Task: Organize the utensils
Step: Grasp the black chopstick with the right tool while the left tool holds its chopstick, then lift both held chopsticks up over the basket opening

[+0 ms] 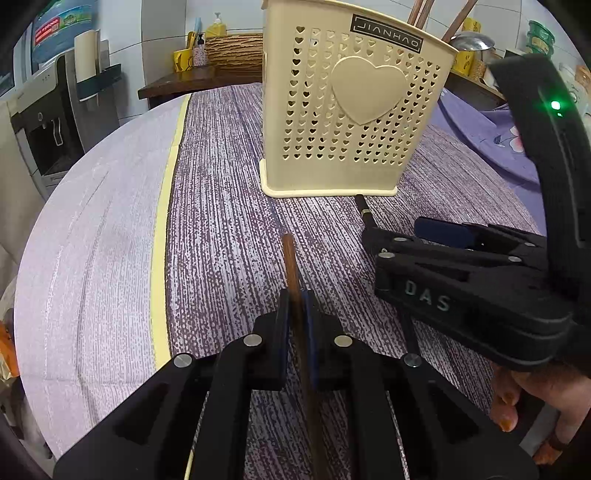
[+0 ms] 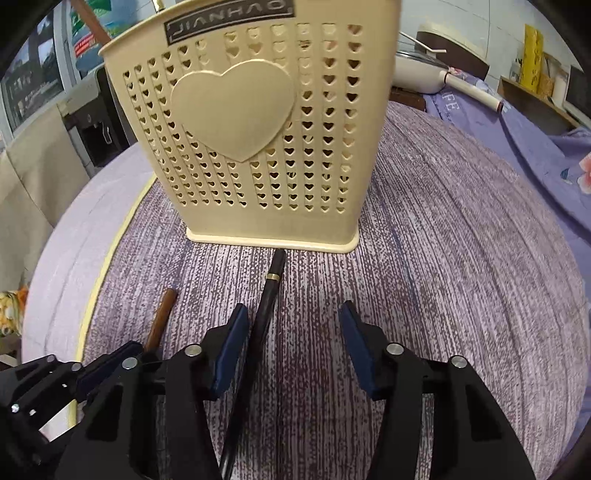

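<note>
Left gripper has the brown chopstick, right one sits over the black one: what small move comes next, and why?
Probably close the right gripper: its pads straddle the black chopstick without pressing it, while the left gripper is already shut on the brown chopstick before the holder.

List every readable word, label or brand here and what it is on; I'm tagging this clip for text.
"JIANHAO": black label at the top of the holder.
"DAS": on the body of the right claw, seen from the left wrist.
"FE": end of a word on the purple cloth; the rest is hidden.
Water bottle label: too blurred to read.
Yellow packets: print too small to read.
</note>
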